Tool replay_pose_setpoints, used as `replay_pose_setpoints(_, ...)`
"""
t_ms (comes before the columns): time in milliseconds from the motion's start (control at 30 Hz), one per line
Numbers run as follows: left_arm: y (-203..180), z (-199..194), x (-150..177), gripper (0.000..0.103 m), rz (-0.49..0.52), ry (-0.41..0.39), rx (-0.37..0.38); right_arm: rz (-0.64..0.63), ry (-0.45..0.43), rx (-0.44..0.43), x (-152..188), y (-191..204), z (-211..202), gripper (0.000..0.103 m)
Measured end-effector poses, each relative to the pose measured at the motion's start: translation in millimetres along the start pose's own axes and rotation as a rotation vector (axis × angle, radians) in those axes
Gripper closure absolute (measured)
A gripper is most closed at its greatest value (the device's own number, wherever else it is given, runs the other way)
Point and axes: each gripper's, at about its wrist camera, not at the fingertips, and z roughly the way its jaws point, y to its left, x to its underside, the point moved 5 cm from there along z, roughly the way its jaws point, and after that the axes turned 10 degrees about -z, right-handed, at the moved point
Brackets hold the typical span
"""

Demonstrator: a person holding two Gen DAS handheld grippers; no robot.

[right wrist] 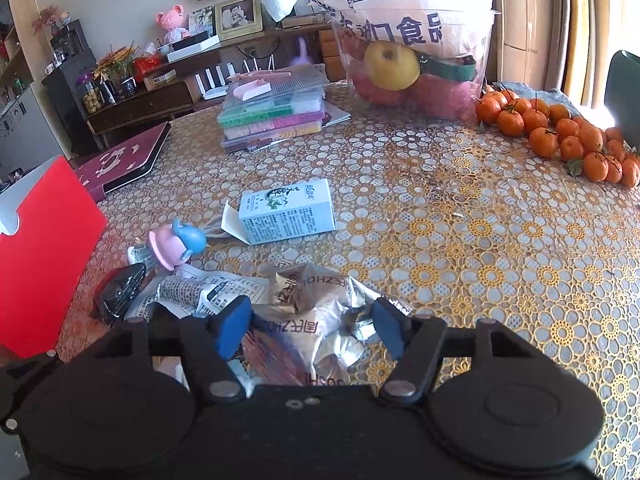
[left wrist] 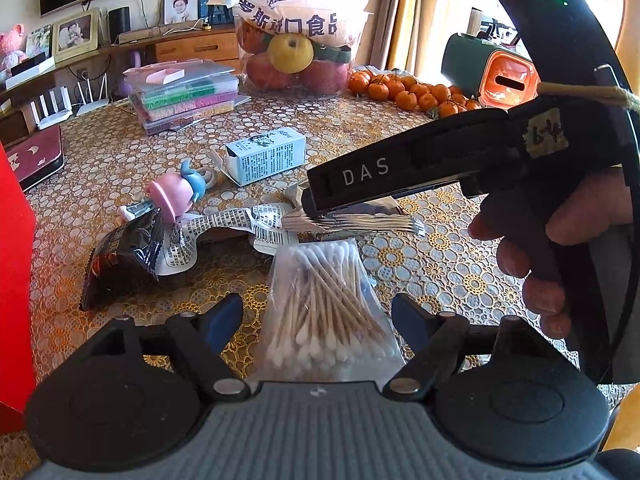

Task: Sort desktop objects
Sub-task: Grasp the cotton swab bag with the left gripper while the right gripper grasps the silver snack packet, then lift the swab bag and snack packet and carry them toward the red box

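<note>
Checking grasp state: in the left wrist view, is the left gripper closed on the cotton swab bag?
No. The left gripper is open, its fingers apart on either side of the cotton swab bag.

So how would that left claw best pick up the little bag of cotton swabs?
Probably from above, closing across the bag of cotton swabs at its middle, where the sticks bunch thickest. It lies flat on the tablecloth with its length pointing away, right between the open fingers of the left gripper, so its narrow width fits that span. The flat plastic edges look thin and slippery to pinch.
</note>
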Motion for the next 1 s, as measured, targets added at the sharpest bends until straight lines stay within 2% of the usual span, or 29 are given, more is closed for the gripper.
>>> replay_pose_setpoints(133, -1, 0, 1, 0.038, -0.001, 0.004, 0.003, -0.01, -0.005, -0.011, 1, 2, -2, 0.046)
replay_pose_setpoints(200, -2, -1, 1, 0.04, 0.005, -0.002, -0.004, -0.004, -0.008, -0.014, 0, 2, -3, 0.049)
replay_pose_setpoints(267, -3, -1, 1, 0.046, 0.011, -0.005, -0.005, 0.001, -0.009, -0.014, 0, 2, -4, 0.05)
replay_pose_setpoints(567, 2, -3, -1, 0.059, -0.034, 0.004, 0.009, 0.021, -0.02, -0.014, 2, 1, -9, 0.055)
replay_pose_setpoints(733, 3, -8, -3, 0.064, -0.058, -0.007, 0.01, 0.017, -0.02, -0.015, 3, 2, -11, 0.058)
replay_pose_setpoints(767, 4, -10, -4, 0.065, -0.064, -0.015, 0.008, 0.016, -0.02, -0.013, 3, 2, -12, 0.064)
replay_pose_setpoints(800, 5, -12, -4, 0.065, -0.07, -0.022, 0.007, 0.015, -0.022, -0.009, 3, 2, -13, 0.066)
replay_pose_setpoints(1000, 10, -21, -5, 0.066, -0.096, -0.03, 0.012, -0.001, -0.005, -0.002, 4, 4, -19, 0.069)
